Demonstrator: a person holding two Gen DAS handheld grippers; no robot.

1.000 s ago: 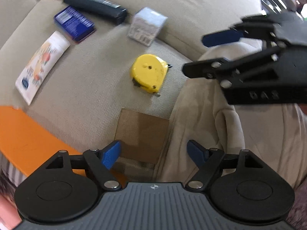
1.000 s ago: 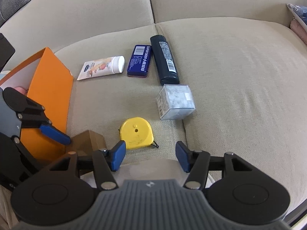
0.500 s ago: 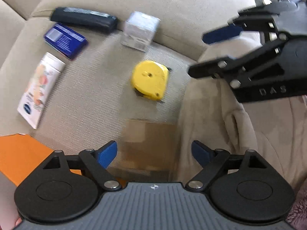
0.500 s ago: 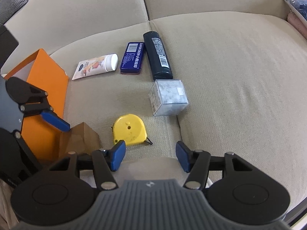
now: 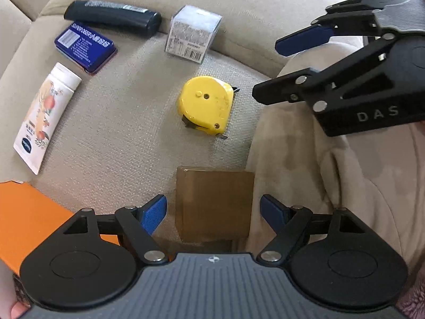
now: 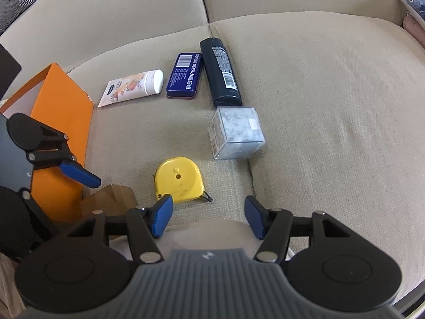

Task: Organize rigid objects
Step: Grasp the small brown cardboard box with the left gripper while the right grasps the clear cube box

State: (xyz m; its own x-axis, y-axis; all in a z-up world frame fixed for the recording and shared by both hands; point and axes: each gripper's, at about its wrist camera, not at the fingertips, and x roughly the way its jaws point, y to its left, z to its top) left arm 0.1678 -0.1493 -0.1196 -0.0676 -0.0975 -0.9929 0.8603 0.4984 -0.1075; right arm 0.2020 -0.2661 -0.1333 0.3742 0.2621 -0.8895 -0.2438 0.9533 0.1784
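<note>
My left gripper (image 5: 213,212) points down, open, over a small brown cardboard box (image 5: 213,202) on the beige sofa; the box shows between the blue pads without touching them. Just beyond it lies a yellow tape measure (image 5: 205,105). My right gripper (image 6: 208,215) is open and holds nothing, hovering just short of the tape measure (image 6: 179,179). It also shows in the left wrist view, upper right (image 5: 276,69). Farther back lie a clear plastic cube box (image 6: 236,133), a black bottle (image 6: 220,74), a blue tin (image 6: 184,75) and a white tube (image 6: 132,87).
An open orange box (image 6: 61,122) stands at the left, beside the brown box (image 6: 111,199). A person's leg in beige trousers (image 5: 305,172) lies to the right of the brown box. A patterned cushion (image 6: 411,8) sits at the far right of the sofa.
The left gripper has rolled a little, and the brown box has come to sit squarely between its fingers. The right gripper has hardly moved.
</note>
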